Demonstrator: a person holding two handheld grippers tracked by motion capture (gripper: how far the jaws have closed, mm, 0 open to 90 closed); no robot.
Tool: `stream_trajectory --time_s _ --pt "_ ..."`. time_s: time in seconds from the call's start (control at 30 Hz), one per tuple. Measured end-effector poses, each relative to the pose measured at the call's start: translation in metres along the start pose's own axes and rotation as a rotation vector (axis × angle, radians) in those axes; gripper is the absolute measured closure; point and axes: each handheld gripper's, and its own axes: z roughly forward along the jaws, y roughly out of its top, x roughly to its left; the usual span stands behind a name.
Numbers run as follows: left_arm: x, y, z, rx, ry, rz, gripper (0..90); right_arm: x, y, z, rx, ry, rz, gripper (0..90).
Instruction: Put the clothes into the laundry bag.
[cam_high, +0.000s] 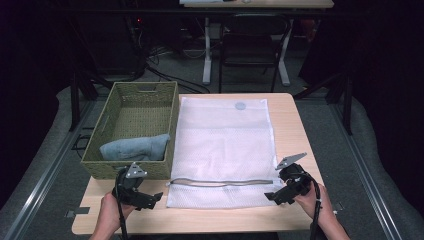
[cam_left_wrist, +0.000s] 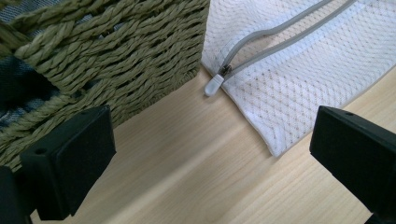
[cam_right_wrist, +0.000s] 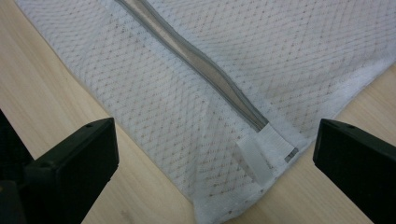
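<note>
Mesh laundry bag (cam_high: 222, 145) is lying flat, limp and light, on tabletop (cam_high: 290, 125) between both released tongs, left tongs (cam_high: 141, 196), right tongs (cam_high: 281, 192), zipper pull (cam_left_wrist: 212, 85) looking best for gripping.

High view looks down; both tool views closely share mesh bag (cam_high: 222, 150).

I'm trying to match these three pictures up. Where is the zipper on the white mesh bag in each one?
High view: zipper crosses the bag's near end.
Left gripper view: its pull tab end, top centre, beside the basket.
Right gripper view: it runs diagonally from the top to lower right.
Shared landmark: the zipper.
</note>
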Motion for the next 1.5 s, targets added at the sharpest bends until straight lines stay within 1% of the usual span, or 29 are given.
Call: stream_trajectory --time_s 0.03,0.27,0.3,0.33,0.37,0.4,0.47,0.5,0.57,0.6,0.63,0.67,0.7,0.73,0.77,0.8,0.83,0.87,0.93,1.0,1.07,1.13,1.17,1.2,1.23,1.3,1.33,1.4,1.5 --pt "0.000 0.000 0.000 -0.001 0.002 0.002 0.3 0.000 0.000 0.000 0.002 -0.007 -0.006 0.0" --pt "-0.003 0.001 -0.001 -0.006 0.006 0.005 0.2 0.002 0.000 0.001 0.007 0.005 -0.010 0.0" --pt "-0.004 0.000 0.000 0.003 0.003 0.011 0.2 0.002 0.002 0.000 -0.015 0.012 -0.010 0.0" --pt "-0.004 0.000 0.000 0.003 0.003 0.011 0.2 0.003 0.003 0.000 -0.024 0.014 -0.011 0.0" --pt "-0.004 0.000 0.000 0.002 0.002 0.010 0.2 0.003 0.003 0.000 -0.024 0.014 -0.011 0.0" --pt "-0.003 0.000 0.000 0.003 0.002 0.009 0.2 0.003 0.004 0.001 -0.041 0.033 -0.005 0.0" --pt "-0.003 0.001 -0.001 0.002 -0.007 0.010 0.2 0.004 0.005 0.001 -0.046 0.037 0.002 0.0" --pt "-0.004 0.001 -0.001 0.001 -0.002 0.010 0.2 0.004 0.007 0.002 -0.034 0.032 -0.001 0.0" --pt "-0.004 0.001 0.000 -0.005 -0.003 0.004 0.2 0.005 0.008 0.003 -0.034 0.032 0.002 0.0" --pt "-0.003 0.001 0.001 -0.001 -0.005 0.004 0.2 0.005 0.009 0.003 -0.029 0.017 0.000 1.2" --pt "-0.003 0.002 0.003 0.001 -0.013 0.007 0.2 0.008 0.013 0.004 -0.036 -0.004 0.000 5.4" --pt "-0.003 0.002 0.003 0.001 -0.013 0.007 0.2 0.008 0.013 0.004 -0.036 -0.004 0.000 5.4" --pt "-0.003 0.003 0.003 0.002 -0.018 0.016 0.2 0.009 0.018 0.006 -0.047 -0.006 -0.015 6.6" --pt "-0.004 0.003 0.003 -0.003 -0.020 0.010 0.2 0.010 0.020 0.006 -0.050 0.006 -0.020 7.1" --pt "-0.004 0.003 0.003 -0.003 -0.020 0.010 0.2 0.010 0.020 0.006 -0.050 0.006 -0.020 7.1" --pt "-0.004 0.004 0.004 0.001 -0.023 0.020 0.2 0.011 0.026 0.008 -0.063 0.013 -0.027 8.6" --pt "-0.004 0.004 0.004 0.001 -0.023 0.020 0.2 0.011 0.026 0.008 -0.063 0.013 -0.027 8.6" --pt "-0.005 0.004 0.005 0.004 -0.022 0.021 0.2 0.012 0.031 0.011 -0.071 0.007 -0.050 9.9" --pt "-0.005 0.004 0.005 0.002 -0.026 0.020 0.2 0.012 0.033 0.012 -0.070 0.004 -0.051 10.5" --pt "-0.005 0.005 0.006 0.002 -0.029 0.025 0.2 0.011 0.040 0.017 -0.074 0.003 -0.077 12.9" --pt "-0.005 0.005 0.006 0.005 -0.032 0.025 0.2 0.011 0.042 0.019 -0.067 0.000 -0.075 13.3" --pt "-0.005 0.006 0.007 0.005 -0.035 0.023 0.2 0.011 0.049 0.025 -0.061 0.004 -0.080 13.9" --pt "-0.005 0.006 0.007 0.004 -0.037 0.022 0.2 0.011 0.054 0.029 -0.057 0.005 -0.096 14.6" --pt "-0.005 0.006 0.007 0.004 -0.040 0.022 0.1 0.011 0.056 0.031 -0.052 0.007 -0.096 14.8" --pt "-0.005 0.005 0.007 0.006 -0.041 0.022 0.2 0.011 0.059 0.034 -0.049 0.002 -0.110 14.8" --pt "-0.004 0.005 0.007 0.005 -0.040 0.019 0.2 0.012 0.060 0.036 -0.040 0.005 -0.112 14.8" --pt "-0.004 0.005 0.007 0.003 -0.046 0.013 0.2 0.011 0.062 0.039 -0.035 0.020 -0.122 15.7" --pt "-0.003 0.004 0.007 0.002 -0.047 0.013 0.1 0.013 0.065 0.044 -0.017 0.013 -0.132 16.4" --pt "-0.003 0.005 0.006 -0.004 -0.045 0.013 0.1 0.012 0.071 0.048 -0.020 0.006 -0.133 17.2"
